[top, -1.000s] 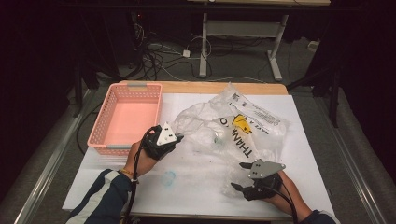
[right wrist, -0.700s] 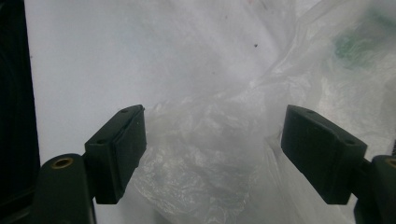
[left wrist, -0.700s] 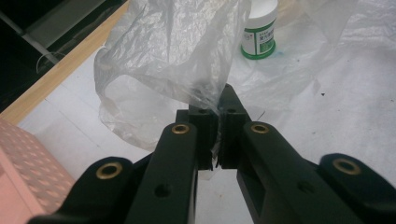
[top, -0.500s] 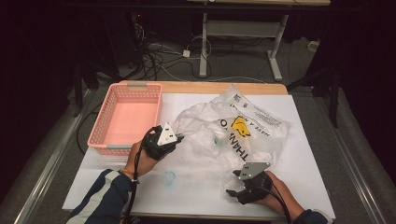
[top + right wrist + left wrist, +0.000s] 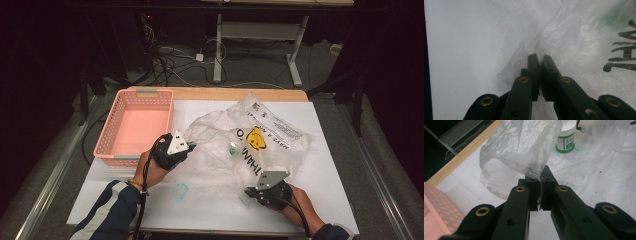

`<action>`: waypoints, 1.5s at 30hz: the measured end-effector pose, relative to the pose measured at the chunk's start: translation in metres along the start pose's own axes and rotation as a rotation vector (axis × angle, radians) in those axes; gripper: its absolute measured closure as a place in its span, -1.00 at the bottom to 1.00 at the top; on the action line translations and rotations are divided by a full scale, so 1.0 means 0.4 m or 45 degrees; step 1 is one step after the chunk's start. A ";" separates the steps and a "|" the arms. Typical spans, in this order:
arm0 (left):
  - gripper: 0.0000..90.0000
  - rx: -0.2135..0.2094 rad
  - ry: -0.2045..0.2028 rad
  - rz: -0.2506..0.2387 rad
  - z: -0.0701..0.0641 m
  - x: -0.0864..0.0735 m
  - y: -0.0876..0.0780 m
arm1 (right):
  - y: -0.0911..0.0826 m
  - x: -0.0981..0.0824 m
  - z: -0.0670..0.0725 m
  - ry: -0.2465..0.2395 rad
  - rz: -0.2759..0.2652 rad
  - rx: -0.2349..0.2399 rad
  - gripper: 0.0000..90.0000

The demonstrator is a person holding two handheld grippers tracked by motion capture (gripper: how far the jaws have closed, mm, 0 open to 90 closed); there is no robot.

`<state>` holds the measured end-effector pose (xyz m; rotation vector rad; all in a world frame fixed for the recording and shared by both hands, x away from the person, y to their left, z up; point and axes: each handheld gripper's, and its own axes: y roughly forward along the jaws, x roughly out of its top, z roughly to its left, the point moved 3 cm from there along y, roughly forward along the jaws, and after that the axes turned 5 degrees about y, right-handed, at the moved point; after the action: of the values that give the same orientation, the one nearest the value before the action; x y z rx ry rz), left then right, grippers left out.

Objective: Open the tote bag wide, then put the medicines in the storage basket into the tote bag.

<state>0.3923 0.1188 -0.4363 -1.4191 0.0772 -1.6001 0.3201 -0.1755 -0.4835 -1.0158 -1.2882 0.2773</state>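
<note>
Right gripper [image 5: 248, 191] has just closed, pinching the plastic bag [image 5: 250, 137] edge; left gripper [image 5: 192, 146] pinches its opposite edge; bag lies at 12 o'clock from right, nearer it.

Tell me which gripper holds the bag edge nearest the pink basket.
The left gripper. It pinches the clear plastic bag at the edge beside the pink basket; the right gripper has just closed on the bag's near edge, by the table's front.
</note>
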 end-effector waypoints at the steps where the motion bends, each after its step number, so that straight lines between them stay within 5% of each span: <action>1: 0.89 0.001 -0.001 -0.001 0.001 0.000 -0.001 | -0.007 0.004 -0.001 0.008 -0.028 -0.016 0.96; 8: 0.89 -0.003 -0.009 -0.032 0.002 0.004 -0.011 | -0.065 0.032 0.001 0.006 -0.201 -0.091 0.98; 26: 0.89 0.028 -0.023 -0.064 0.020 0.006 -0.032 | -0.141 0.069 0.002 -0.025 -0.393 -0.182 1.00; 39: 0.89 0.130 -0.046 -0.151 0.069 0.023 -0.123 | -0.219 0.151 0.014 -0.119 -0.575 -0.261 1.00; 45: 0.89 0.182 -0.060 -0.205 0.105 0.043 -0.174 | -0.282 0.197 0.011 -0.174 -0.661 -0.344 1.00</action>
<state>0.3867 0.1662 -0.3683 -1.3794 -0.1803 -1.6665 0.3014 -0.1831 -0.3473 -0.8573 -1.6944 -0.2352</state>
